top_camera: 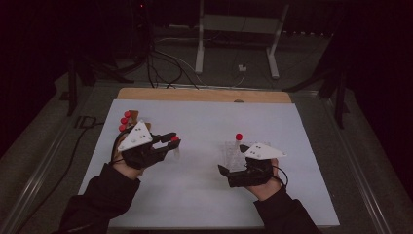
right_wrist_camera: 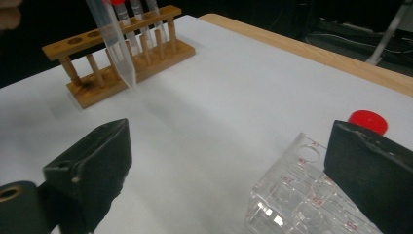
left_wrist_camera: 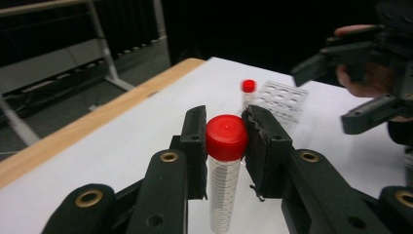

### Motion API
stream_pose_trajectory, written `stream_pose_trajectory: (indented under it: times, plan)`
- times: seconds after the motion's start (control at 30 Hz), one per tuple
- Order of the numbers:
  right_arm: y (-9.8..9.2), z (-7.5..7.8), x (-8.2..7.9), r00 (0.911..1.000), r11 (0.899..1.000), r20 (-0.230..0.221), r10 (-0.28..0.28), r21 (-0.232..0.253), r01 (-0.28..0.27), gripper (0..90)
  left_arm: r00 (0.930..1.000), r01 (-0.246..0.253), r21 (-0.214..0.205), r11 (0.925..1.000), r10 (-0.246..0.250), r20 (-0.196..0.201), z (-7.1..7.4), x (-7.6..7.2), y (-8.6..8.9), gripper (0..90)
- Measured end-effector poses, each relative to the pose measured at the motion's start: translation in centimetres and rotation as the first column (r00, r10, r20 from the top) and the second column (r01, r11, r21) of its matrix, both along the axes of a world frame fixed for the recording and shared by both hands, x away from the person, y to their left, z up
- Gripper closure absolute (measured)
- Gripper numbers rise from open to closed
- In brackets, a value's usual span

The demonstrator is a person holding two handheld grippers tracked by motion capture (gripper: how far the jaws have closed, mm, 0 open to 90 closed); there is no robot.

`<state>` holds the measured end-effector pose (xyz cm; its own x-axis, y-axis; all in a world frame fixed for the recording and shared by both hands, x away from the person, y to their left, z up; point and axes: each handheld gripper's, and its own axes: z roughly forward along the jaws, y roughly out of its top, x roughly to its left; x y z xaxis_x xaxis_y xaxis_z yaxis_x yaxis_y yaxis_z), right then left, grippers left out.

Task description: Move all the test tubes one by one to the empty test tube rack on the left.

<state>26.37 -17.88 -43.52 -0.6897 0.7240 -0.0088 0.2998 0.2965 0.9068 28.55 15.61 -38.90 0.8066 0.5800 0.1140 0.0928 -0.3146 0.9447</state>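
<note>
Red-cap tube clamped in left tool, raised, horiz.

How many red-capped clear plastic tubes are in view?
5 red-capped tubes: three in the wooden rack at far left, one clamped in the left gripper, one in the clear plastic rack by the right gripper. Others may be hidden.

A: Any writing you can read?

B: Small red marks beside the holes of the clear plastic rack, too blurred to make out. The held tube bears fine graduation lines, no legible numbers.

A: Brands?

B: None legible.
</note>
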Motion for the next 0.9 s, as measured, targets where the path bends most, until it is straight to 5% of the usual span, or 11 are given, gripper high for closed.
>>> stream_pose_trajectory:
  times: [0.37,0.9]
  plan:
    - [-0.6,0.1,0.2,1.0000,0.999,-0.003,0.005,0.033,-0.005,0.0,0.9909,-0.131,-0.029,0.9909,0.132,0.027,1.3,0.4,4.4,72.2]
    - [-1.0,0.3,0.2,0.9999,0.999,0.006,0.012,0.047,-0.012,0.0,0.9604,-0.273,-0.054,0.9605,0.275,0.044,2.0,0.5,9.0,72.2]
